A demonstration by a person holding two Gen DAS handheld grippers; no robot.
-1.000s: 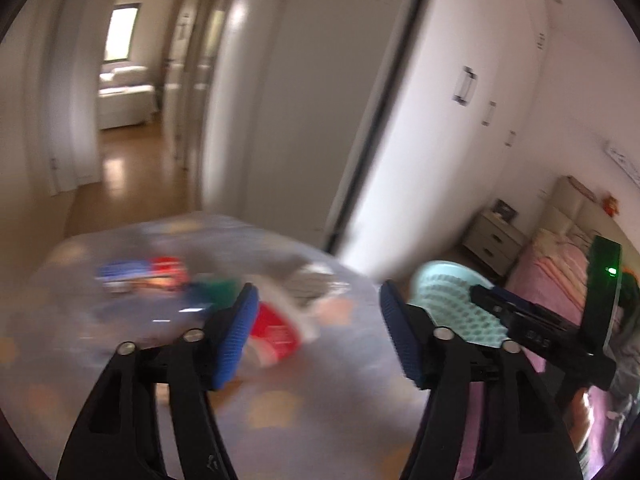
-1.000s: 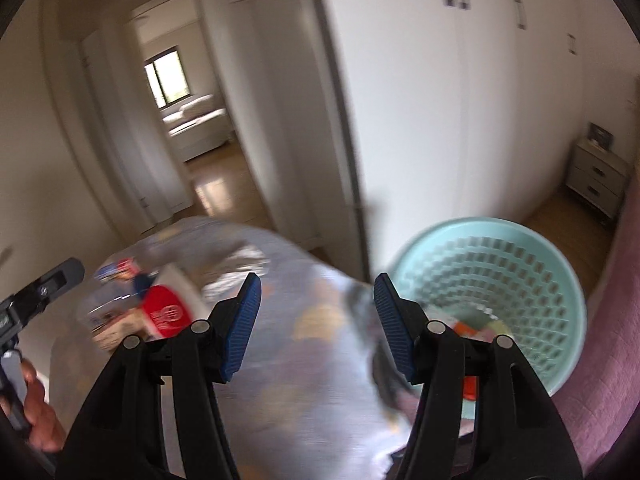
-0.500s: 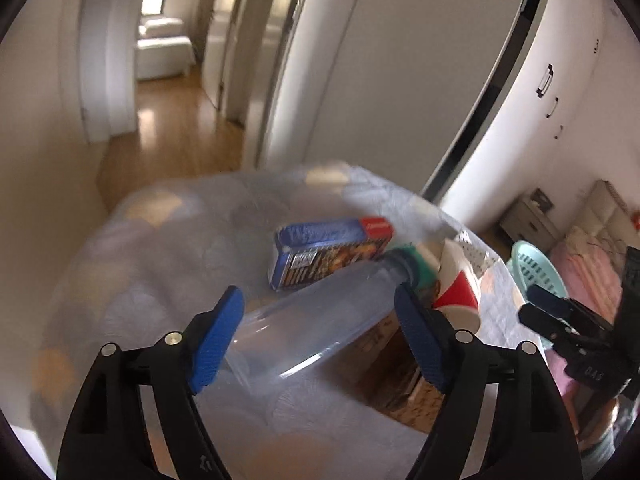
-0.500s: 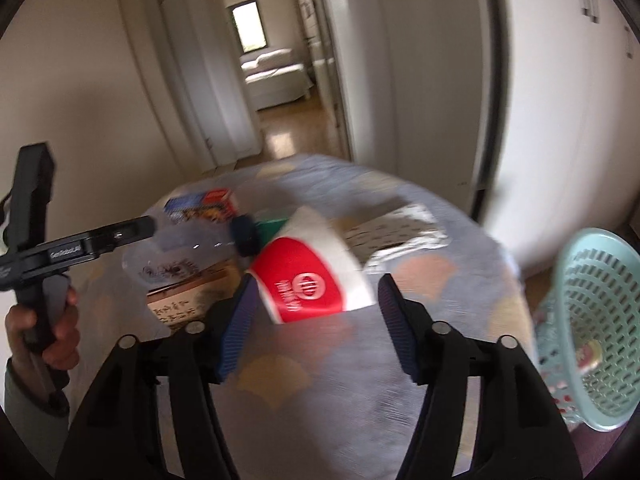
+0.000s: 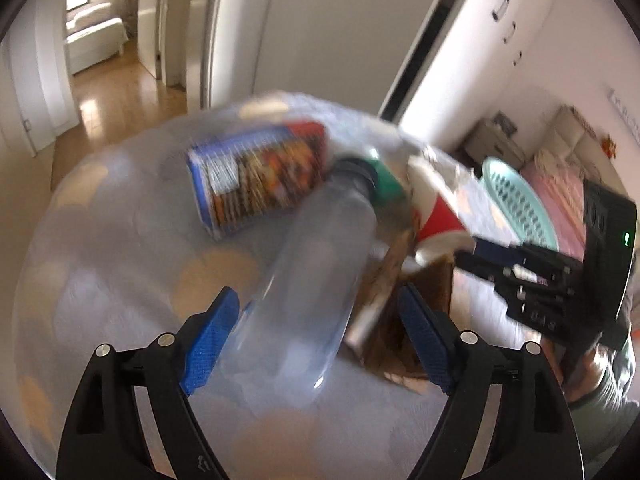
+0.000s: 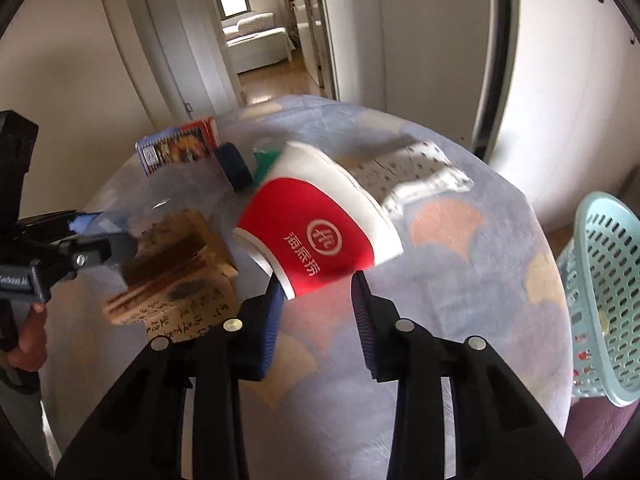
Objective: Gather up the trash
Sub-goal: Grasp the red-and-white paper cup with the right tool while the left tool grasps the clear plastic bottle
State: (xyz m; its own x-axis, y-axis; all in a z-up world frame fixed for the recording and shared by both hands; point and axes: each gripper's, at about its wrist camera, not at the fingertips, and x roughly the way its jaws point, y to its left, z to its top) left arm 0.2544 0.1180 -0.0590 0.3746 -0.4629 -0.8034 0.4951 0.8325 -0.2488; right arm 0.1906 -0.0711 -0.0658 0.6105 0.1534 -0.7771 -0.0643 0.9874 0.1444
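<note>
White cupboard doors and an open doorway onto a wooden floor stand behind a round worktop [image 6: 460,292] covered with a pale blue cloth patterned in peach. On it lies the trash: a clear plastic bottle [image 5: 308,280] on its side with a dark cap, a blue and red box [image 5: 260,180] beyond it, a brown printed carton [image 6: 176,276] beside it, a crumpled white wrapper [image 6: 416,172] farther back, and a red and white paper cup [image 6: 320,228] tipped on its side. A mint-green mesh basket [image 6: 600,300] stands off the worktop's right edge.

The left hand-held gripper [image 5: 316,336] hovers with its jaws spread wide around the bottle's base, the blue pads [image 5: 208,336] not pressing on it; its jaws have just been opening. The right hand-held gripper [image 6: 316,320] has its jaws narrowed, just closing, with the cup's rim end between them; whether the pads press the cup I cannot tell.
</note>
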